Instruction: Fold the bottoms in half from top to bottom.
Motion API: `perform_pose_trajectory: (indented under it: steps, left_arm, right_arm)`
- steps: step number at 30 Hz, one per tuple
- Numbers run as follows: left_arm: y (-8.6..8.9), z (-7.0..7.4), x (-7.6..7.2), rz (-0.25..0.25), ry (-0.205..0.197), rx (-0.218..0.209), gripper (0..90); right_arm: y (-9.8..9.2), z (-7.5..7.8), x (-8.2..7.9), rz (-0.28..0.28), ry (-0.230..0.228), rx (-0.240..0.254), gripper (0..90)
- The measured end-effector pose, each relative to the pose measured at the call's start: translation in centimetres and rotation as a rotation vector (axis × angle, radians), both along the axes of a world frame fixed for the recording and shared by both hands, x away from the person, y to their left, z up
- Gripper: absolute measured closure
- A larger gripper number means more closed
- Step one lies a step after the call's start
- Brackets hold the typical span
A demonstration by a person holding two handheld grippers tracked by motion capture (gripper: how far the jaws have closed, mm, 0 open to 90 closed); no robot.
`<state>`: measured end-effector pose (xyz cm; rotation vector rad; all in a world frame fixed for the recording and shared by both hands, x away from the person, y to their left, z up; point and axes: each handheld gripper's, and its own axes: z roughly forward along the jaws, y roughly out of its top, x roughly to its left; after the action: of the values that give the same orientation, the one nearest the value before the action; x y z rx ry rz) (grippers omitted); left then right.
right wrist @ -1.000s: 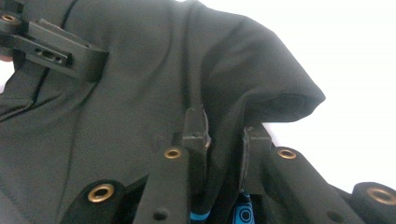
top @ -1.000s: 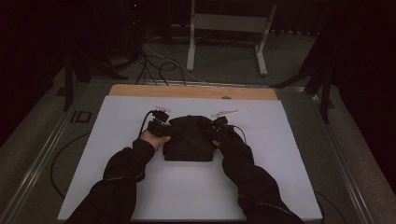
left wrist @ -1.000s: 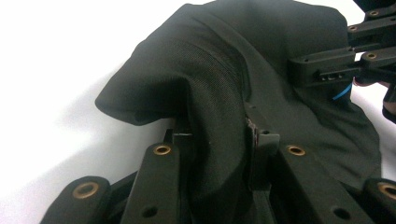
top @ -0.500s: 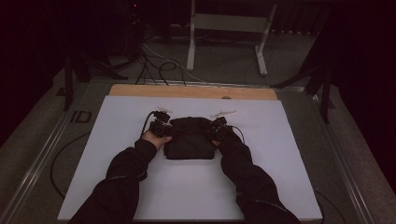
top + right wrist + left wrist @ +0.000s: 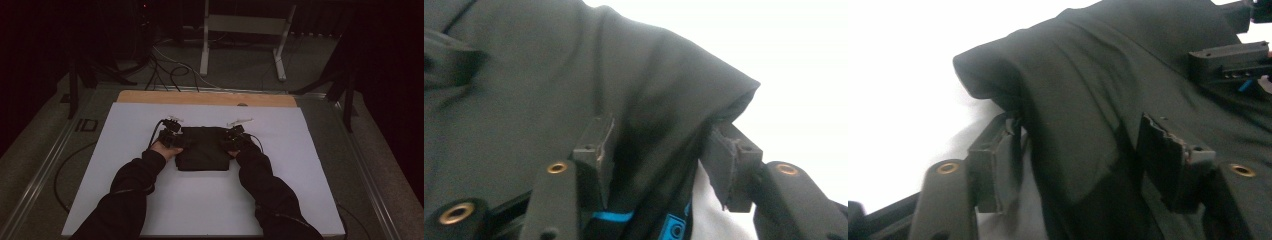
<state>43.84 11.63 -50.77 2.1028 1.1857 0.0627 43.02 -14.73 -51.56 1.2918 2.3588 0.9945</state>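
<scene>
A folded black garment (image 5: 202,148) lies in the middle of the white sheet. My left gripper (image 5: 172,137) is at its left edge and my right gripper (image 5: 234,137) at its right edge. In the left gripper view the jaws of the left gripper (image 5: 1080,145) have just been opening and stand apart, with a slack fold of the garment (image 5: 1128,65) between them. In the right gripper view the right gripper (image 5: 659,140) has also just been opening. The garment's corner (image 5: 549,75), with a blue label (image 5: 674,225), hangs loosely between its jaws.
The white sheet (image 5: 125,130) covers the table, with a wooden strip (image 5: 200,98) along its far edge. Beyond the table stand a metal frame (image 5: 245,25) and floor cables (image 5: 165,65). The right gripper's jaw (image 5: 1233,60) shows far off in the left gripper view.
Both hands have stayed at the garment's sides. The garment's far edge, humped a second ago, now lies flatter and squarer.
</scene>
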Motion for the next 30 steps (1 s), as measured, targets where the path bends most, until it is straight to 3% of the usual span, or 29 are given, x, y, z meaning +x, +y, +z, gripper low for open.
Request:
perform_pose_trajectory:
  steps: [1, 5, 8, 12, 16, 24, 30]
  left_arm:
    - [0.0, 0.1, -0.1, 0.005, -0.009, 0.014, 32.5]
    - [-0.1, 0.4, -0.4, -0.006, -0.023, 0.001, 23.2]
    - [-0.3, 1.1, -0.8, -0.045, -0.04, -0.021, 14.6]
    - [-0.8, 1.6, -1.1, -0.07, -0.043, -0.039, 8.4]
    - [-1.0, 2.0, -1.4, -0.089, -0.042, -0.031, 0.0]
    - [-1.2, 3.1, -1.8, -0.131, -0.078, -0.02, 0.0]
    - [-1.6, 3.9, -2.4, -0.189, -0.101, -0.022, 0.0]
  right_arm:
    - [-0.1, 0.0, 0.0, -0.005, 0.002, 0.002, 44.1]
    - [-0.4, 0.1, 0.0, -0.015, 0.002, 0.011, 37.0]
    - [-0.8, 0.6, 0.0, -0.03, -0.001, 0.052, 25.5]
    - [-0.8, 1.3, -0.2, 0.008, 0.001, 0.095, 14.9]
    - [-0.6, 2.0, -0.4, 0.035, -0.014, 0.111, 13.4]
    - [0.0, 3.0, -0.5, 0.075, -0.029, 0.111, 9.4]
    - [0.2, 3.6, -0.5, 0.088, -0.039, 0.108, 9.2]
